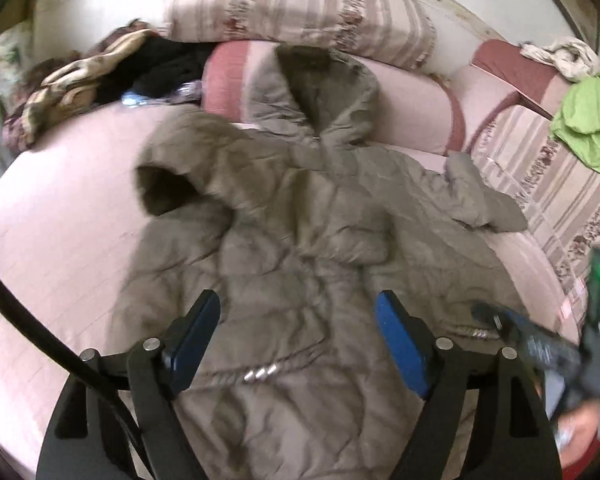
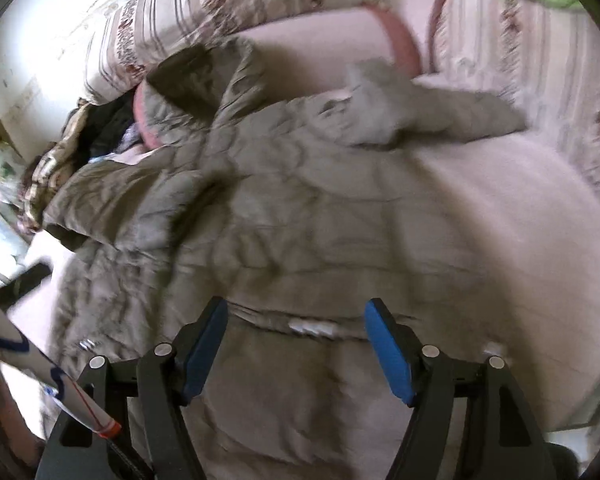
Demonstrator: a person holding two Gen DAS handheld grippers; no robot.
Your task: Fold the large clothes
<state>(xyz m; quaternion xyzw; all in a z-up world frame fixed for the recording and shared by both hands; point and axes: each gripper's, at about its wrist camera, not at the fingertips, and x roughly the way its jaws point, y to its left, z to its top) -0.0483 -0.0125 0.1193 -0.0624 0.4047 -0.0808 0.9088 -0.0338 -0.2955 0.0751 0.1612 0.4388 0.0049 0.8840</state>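
Note:
A large olive-grey padded hooded coat (image 1: 300, 240) lies spread on the pink bed, hood towards the pillows, one sleeve folded over its front at the left and the other out to the right. My left gripper (image 1: 298, 334) is open and empty above the coat's lower part. The right gripper (image 1: 512, 332) shows blurred at the right edge of the left wrist view, over the coat's hem. In the right wrist view the coat (image 2: 300, 220) fills the middle, and my right gripper (image 2: 296, 342) is open and empty above its hem.
Striped pillows (image 1: 300, 4) and a pink bolster (image 1: 416, 108) lie behind the coat. A pile of dark and patterned clothes (image 1: 100, 76) lies at the back left. A green garment (image 1: 588, 128) lies at the right. Bare pink sheet (image 1: 60, 220) shows at the left.

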